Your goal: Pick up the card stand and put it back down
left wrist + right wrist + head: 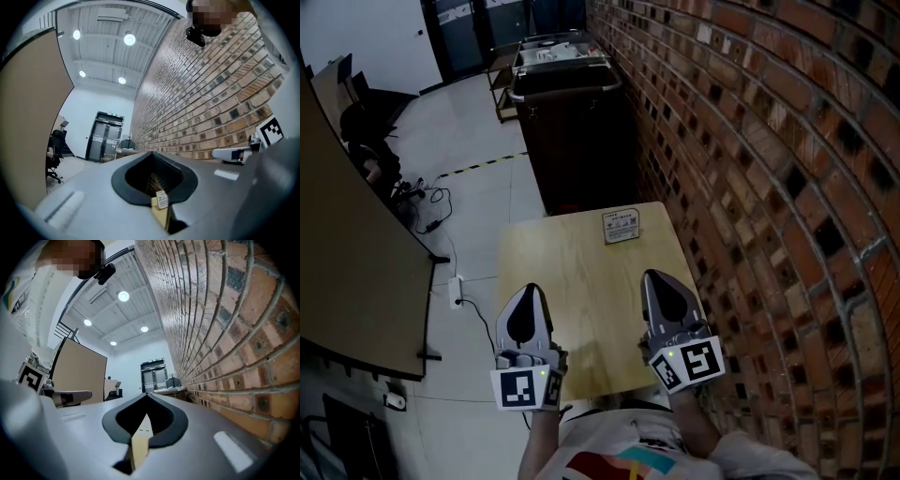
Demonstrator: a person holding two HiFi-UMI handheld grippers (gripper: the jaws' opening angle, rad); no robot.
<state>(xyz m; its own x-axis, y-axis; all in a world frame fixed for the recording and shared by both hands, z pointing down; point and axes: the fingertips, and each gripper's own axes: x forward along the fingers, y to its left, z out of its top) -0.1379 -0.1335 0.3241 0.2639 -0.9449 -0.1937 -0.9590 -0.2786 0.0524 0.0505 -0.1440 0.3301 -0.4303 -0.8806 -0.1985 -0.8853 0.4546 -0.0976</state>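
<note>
Now the card stand [621, 226] stands at the far edge of the wooden surface [572, 309], in the upper middle of the frame. Its long axis runs left to right and its printed face is turned toward the person. The left tongs [528, 292] and right tongs [656, 279] are both clenched on nothing, held side by side over the near part of the surface with their tips pointing up the frame, well apart from the stand.

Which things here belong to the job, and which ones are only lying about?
Job:
- card stand
- table it stands on
- left gripper, shut
- right gripper, shut

Lying about:
- dark cabinet
- power strip
- cables
- chair
</note>
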